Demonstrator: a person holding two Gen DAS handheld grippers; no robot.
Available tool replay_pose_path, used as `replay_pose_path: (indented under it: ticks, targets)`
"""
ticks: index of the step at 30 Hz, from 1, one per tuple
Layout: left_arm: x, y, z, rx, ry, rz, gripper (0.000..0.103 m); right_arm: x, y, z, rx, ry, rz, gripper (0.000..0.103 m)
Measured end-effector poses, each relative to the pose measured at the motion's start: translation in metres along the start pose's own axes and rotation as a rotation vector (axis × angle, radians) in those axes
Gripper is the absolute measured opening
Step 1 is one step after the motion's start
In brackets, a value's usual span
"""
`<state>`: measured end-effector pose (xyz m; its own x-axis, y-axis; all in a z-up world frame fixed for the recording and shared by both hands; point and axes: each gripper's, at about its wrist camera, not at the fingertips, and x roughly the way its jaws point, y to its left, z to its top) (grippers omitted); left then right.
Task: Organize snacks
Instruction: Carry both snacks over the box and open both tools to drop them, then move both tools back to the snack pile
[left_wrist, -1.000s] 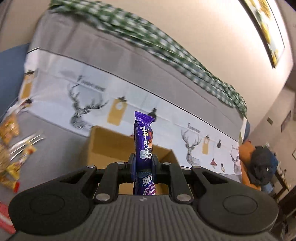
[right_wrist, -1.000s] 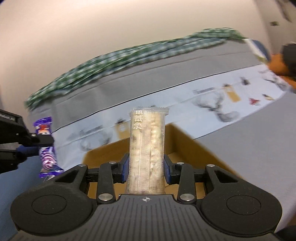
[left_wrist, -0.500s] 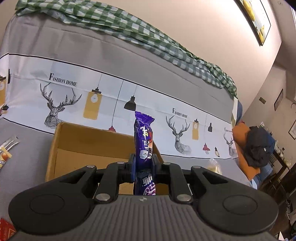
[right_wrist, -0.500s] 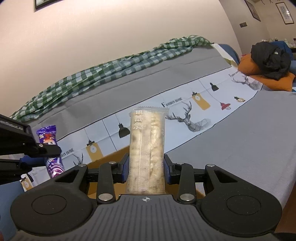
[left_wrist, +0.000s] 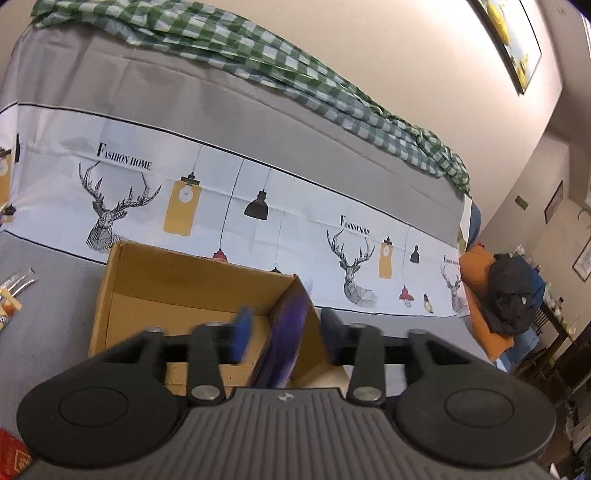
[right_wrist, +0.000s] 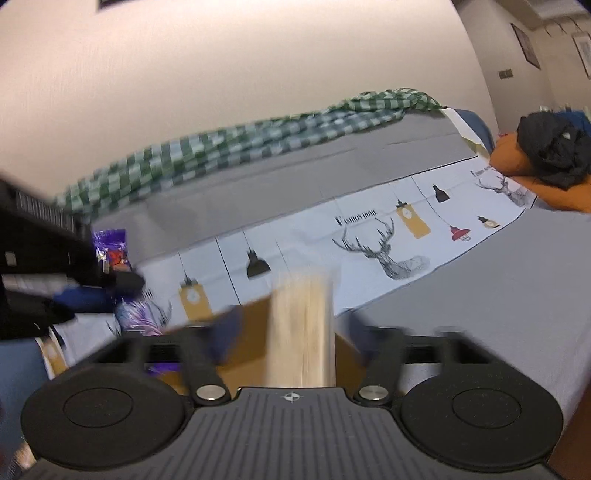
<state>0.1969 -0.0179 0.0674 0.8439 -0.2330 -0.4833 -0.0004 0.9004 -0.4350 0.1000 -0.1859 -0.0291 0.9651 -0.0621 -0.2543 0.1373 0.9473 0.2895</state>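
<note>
Both sets of jaws are opening. The left gripper (left_wrist: 282, 334) has let go of the blurred purple snack bar (left_wrist: 282, 339), tilted above the cardboard box (left_wrist: 155, 291) on the sofa. The right gripper (right_wrist: 295, 332) frees the smeared pale cracker pack (right_wrist: 303, 332); its lower end is hidden.

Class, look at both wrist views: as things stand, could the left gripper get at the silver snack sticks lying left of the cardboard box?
Probably yes. The silver snack sticks lie bare on the grey cover, left of the cardboard box, nothing over them. The left gripper is opening, and the purple snack bar is dropping from it.
</note>
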Motion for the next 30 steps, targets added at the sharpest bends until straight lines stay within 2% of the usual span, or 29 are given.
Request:
replay_pose_path:
  ticks: [7, 12, 15, 19, 22, 26, 30]
  targets:
    - [-0.03, 0.022, -0.011, 0.017, -0.072, 0.046, 0.044, 0.004, 0.006, -0.005, -0.024, 0.04, 0.03, 0.086]
    - [-0.056, 0.06, -0.034, -0.004, -0.064, 0.055, 0.024, 0.001, 0.016, -0.012, -0.078, 0.056, 0.062, 0.082]
    - [-0.073, 0.091, -0.049, -0.028, -0.043, 0.056, 0.018, -0.003, 0.022, -0.017, -0.107, 0.062, 0.095, 0.07]
    - [-0.091, 0.131, -0.064, -0.049, -0.047, 0.112, 0.017, -0.01, 0.03, -0.024, -0.132, 0.078, 0.159, 0.048]
    - [-0.1, 0.166, -0.079, -0.116, -0.047, 0.154, 0.017, -0.015, 0.039, -0.03, -0.157, 0.093, 0.206, 0.04]
    - [-0.106, 0.199, -0.113, -0.191, -0.03, 0.194, 0.017, -0.026, 0.055, -0.041, -0.218, 0.102, 0.244, 0.04]
    - [-0.1, 0.227, -0.148, -0.321, 0.077, 0.252, 0.017, -0.036, 0.071, -0.051, -0.272, 0.115, 0.292, 0.04]
